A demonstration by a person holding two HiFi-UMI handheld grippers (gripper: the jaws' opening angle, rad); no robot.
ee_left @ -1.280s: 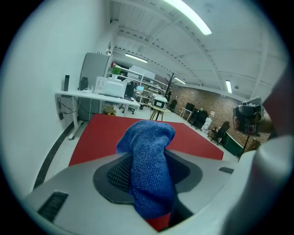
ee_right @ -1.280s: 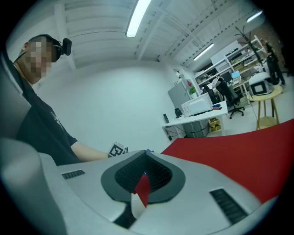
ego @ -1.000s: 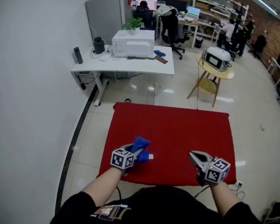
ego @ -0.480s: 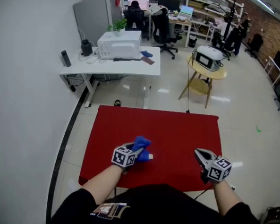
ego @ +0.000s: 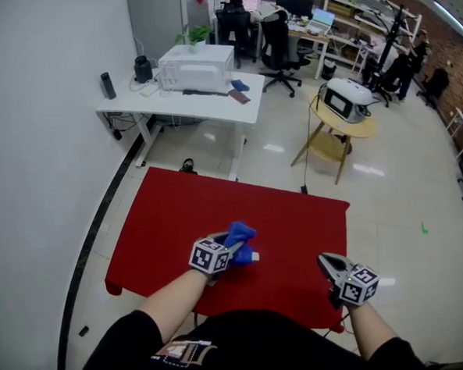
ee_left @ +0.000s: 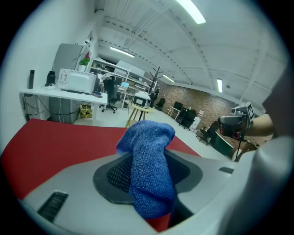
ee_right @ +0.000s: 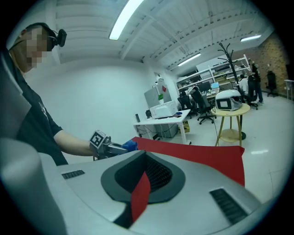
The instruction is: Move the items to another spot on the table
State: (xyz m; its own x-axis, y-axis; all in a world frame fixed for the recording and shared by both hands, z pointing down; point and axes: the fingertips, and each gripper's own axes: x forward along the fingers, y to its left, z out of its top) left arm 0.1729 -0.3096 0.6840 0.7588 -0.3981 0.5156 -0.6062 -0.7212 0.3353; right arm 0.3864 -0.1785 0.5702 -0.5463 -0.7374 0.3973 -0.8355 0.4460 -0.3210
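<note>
A blue cloth (ego: 238, 236) hangs bunched between the jaws of my left gripper (ego: 237, 250), which is shut on it above the near middle of the red table (ego: 178, 215). In the left gripper view the cloth (ee_left: 149, 170) fills the gap between the pads and droops towards the camera. My right gripper (ego: 326, 262) hovers near the table's front right corner, shut and empty. Only a thin sliver of red table shows between its fingers in the right gripper view (ee_right: 144, 176). That view also catches the left gripper (ee_right: 112, 148) and the cloth (ee_right: 130, 145).
The red table (ee_left: 46, 142) bears nothing else that I can see. Beyond it stand a white desk (ego: 172, 106) with a white appliance (ego: 197, 65) and a round wooden side table (ego: 341, 123). A white wall runs along the left. Office chairs and people are far back.
The table has slid left in the head view. Relative to it, both grippers now sit further right. The left gripper still holds the cloth.
</note>
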